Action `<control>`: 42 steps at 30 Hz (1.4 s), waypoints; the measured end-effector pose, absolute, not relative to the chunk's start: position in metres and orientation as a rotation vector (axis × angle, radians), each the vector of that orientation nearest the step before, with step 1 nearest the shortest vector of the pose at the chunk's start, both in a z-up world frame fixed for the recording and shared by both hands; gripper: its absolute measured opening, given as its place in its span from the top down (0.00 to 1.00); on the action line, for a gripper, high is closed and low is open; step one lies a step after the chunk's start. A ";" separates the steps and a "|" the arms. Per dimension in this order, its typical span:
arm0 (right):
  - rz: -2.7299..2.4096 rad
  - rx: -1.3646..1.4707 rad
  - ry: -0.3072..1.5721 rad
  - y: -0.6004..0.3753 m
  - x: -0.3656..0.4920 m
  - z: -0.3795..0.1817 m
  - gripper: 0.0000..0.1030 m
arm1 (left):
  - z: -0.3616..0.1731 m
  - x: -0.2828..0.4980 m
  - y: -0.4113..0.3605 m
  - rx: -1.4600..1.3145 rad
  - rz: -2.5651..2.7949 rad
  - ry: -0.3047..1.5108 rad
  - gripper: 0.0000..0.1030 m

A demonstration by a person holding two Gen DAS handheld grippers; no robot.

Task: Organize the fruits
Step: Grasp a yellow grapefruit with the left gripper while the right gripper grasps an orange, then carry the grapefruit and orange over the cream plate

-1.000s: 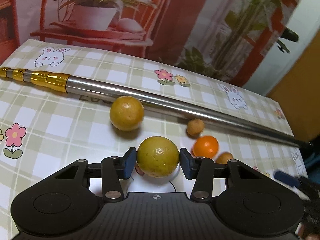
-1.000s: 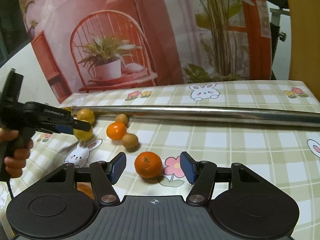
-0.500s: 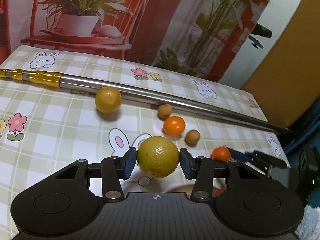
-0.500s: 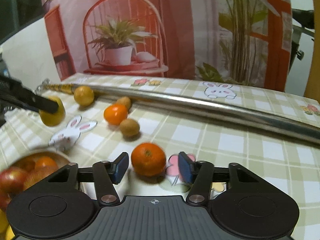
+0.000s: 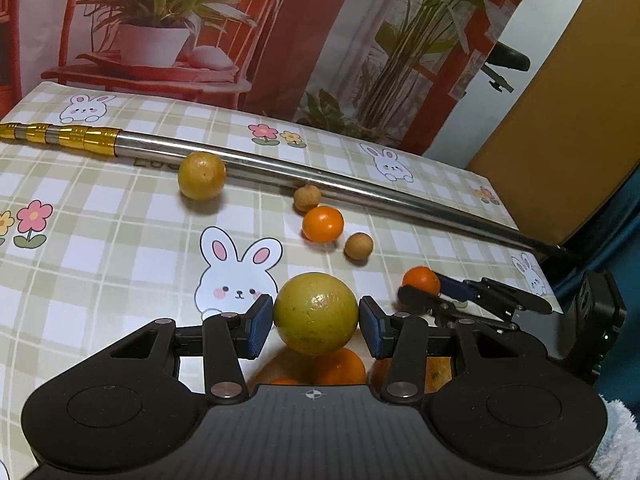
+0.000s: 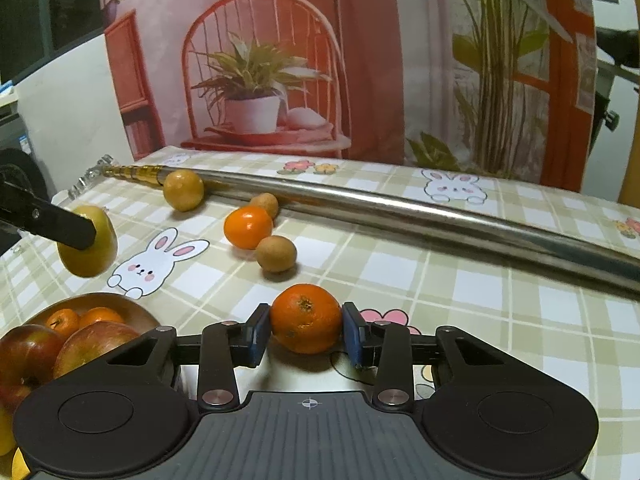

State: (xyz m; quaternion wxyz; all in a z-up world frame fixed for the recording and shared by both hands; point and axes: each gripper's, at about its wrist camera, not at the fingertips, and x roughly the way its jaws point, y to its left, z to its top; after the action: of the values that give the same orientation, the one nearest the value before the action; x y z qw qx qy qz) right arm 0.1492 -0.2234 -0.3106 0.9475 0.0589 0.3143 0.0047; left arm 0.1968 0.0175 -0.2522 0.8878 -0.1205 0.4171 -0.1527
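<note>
Each gripper, the left gripper [image 5: 316, 326] and the right gripper [image 6: 306, 330], was matte black plastic with a ribbed centre plate, round side discs, silver rivets and blue pads [image 5: 258, 326].

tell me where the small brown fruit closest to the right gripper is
In the right wrist view, the small brown fruit sits left of centre on the tablecloth, beside the loose orange, beyond the right gripper.
</note>
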 end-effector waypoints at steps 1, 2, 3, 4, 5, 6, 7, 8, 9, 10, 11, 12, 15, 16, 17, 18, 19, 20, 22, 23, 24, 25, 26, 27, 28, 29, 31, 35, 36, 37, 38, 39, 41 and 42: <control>0.010 0.122 0.629 -0.224 0.147 -0.310 0.66 | -0.251 0.194 0.017 -0.249 -0.317 0.864 0.52; 0.006 0.127 0.616 -0.224 0.145 -0.309 0.66 | -0.249 0.192 0.017 -0.246 -0.317 0.860 0.52; -0.002 0.137 0.600 -0.226 0.142 -0.308 0.66 | -0.248 0.189 0.017 -0.243 -0.315 0.856 0.52; -0.009 0.150 0.585 -0.228 0.139 -0.307 0.66 | -0.246 0.186 0.017 -0.240 -0.315 0.852 0.52; -0.015 0.168 0.570 -0.230 0.137 -0.307 0.66 | -0.244 0.183 0.016 -0.239 -0.316 0.849 0.52; -0.020 0.187 0.558 -0.233 0.135 -0.306 0.66 | -0.242 0.179 0.016 -0.239 -0.318 0.847 0.52; -0.023 0.200 0.552 -0.236 0.134 -0.306 0.66 | -0.240 0.176 0.015 -0.238 -0.322 0.846 0.52; -0.025 0.209 0.548 -0.238 0.133 -0.306 0.66 | -0.237 0.172 0.015 -0.237 -0.327 0.844 0.52; -0.024 0.212 0.547 -0.239 0.133 -0.306 0.66 | -0.235 0.168 0.014 -0.235 -0.331 0.840 0.52; -0.024 0.211 0.548 -0.239 0.133 -0.306 0.66 | -0.233 0.164 0.012 -0.231 -0.337 0.836 0.52; -0.026 0.206 0.549 -0.238 0.132 -0.305 0.66 | -0.231 0.160 0.011 -0.227 -0.343 0.833 0.52; -0.028 0.200 0.551 -0.237 0.132 -0.305 0.66 | -0.229 0.155 0.008 -0.222 -0.351 0.830 0.52; -0.039 0.209 0.583 -0.233 0.128 -0.303 0.66 | -0.226 0.141 0.003 -0.206 -0.377 0.824 0.52; -0.035 0.217 0.583 -0.230 0.123 -0.301 0.66 | -0.226 0.137 0.002 -0.202 -0.384 0.827 0.52; -0.031 0.225 0.572 -0.227 0.116 -0.298 0.66 | -0.226 0.133 0.000 -0.201 -0.390 0.832 0.52; -0.028 0.236 0.557 -0.224 0.108 -0.293 0.66 | -0.227 0.129 -0.002 -0.201 -0.395 0.838 0.52; -0.025 0.243 0.546 -0.221 0.102 -0.289 0.66 | -0.228 0.124 -0.004 -0.201 -0.402 0.844 0.52; -0.023 0.252 0.532 -0.218 0.094 -0.283 0.66 | -0.228 0.120 -0.005 -0.202 -0.411 0.846 0.52; -0.018 0.271 0.504 -0.212 0.078 -0.274 0.66 | -0.229 0.111 -0.009 -0.201 -0.435 0.854 0.52; -0.011 0.276 0.490 -0.208 0.070 -0.269 0.66 | -0.231 0.108 -0.012 -0.200 -0.447 0.863 0.52; -0.007 0.275 0.483 -0.206 0.065 -0.266 0.66 | -0.232 0.106 -0.015 -0.196 -0.458 0.875 0.52; -0.005 0.271 0.476 -0.203 0.059 -0.262 0.66 | -0.235 0.103 -0.017 -0.193 -0.470 0.892 0.52; -0.006 0.267 0.472 -0.200 0.053 -0.259 0.66 | -0.237 0.101 -0.019 -0.192 -0.477 0.901 0.52; -0.008 0.267 0.469 -0.199 0.049 -0.256 0.66 | -0.240 0.099 -0.022 -0.188 -0.484 0.910 0.52; -0.009 0.271 0.464 -0.197 0.044 -0.253 0.66 | -0.242 0.098 -0.024 -0.181 -0.489 0.919 0.52; -0.009 0.277 0.459 -0.196 0.039 -0.251 0.66 | -0.245 0.097 -0.026 -0.169 -0.491 0.928 0.52; -0.002 0.290 0.447 -0.194 0.031 -0.246 0.66 | -0.250 0.096 -0.030 -0.141 -0.483 0.940 0.52; 0.003 0.276 0.440 -0.188 0.020 -0.239 0.66 | -0.257 0.094 -0.036 -0.093 -0.474 0.961 0.52; 0.004 0.270 0.443 -0.186 0.018 -0.238 0.66 | -0.258 0.094 -0.037 -0.084 -0.474 0.965 0.52; 0.005 0.268 0.445 -0.185 0.017 -0.236 0.66 | -0.260 0.094 -0.039 -0.075 -0.475 0.970 0.52; 0.007 0.267 0.447 -0.183 0.015 -0.236 0.66 | -0.260 0.094 -0.040 -0.067 -0.475 0.975 0.52; 0.010 0.267 0.448 -0.182 0.014 -0.235 0.66 | -0.262 0.094 -0.042 -0.057 -0.476 0.980 0.52; 0.011 0.269 0.452 -0.180 0.012 -0.235 0.66 | -0.264 0.093 -0.046 -0.033 -0.478 0.988 0.52; 0.011 0.270 0.454 -0.180 0.011 -0.235 0.66 | -0.266 0.093 -0.049 -0.019 -0.480 0.992 0.52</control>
State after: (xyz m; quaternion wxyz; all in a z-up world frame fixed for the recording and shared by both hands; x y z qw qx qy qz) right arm 0.0108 -0.1797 -0.2350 0.9653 0.1335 0.2244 0.0053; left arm 0.0927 -0.0494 -0.2661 0.8519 -0.0088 0.4714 -0.2278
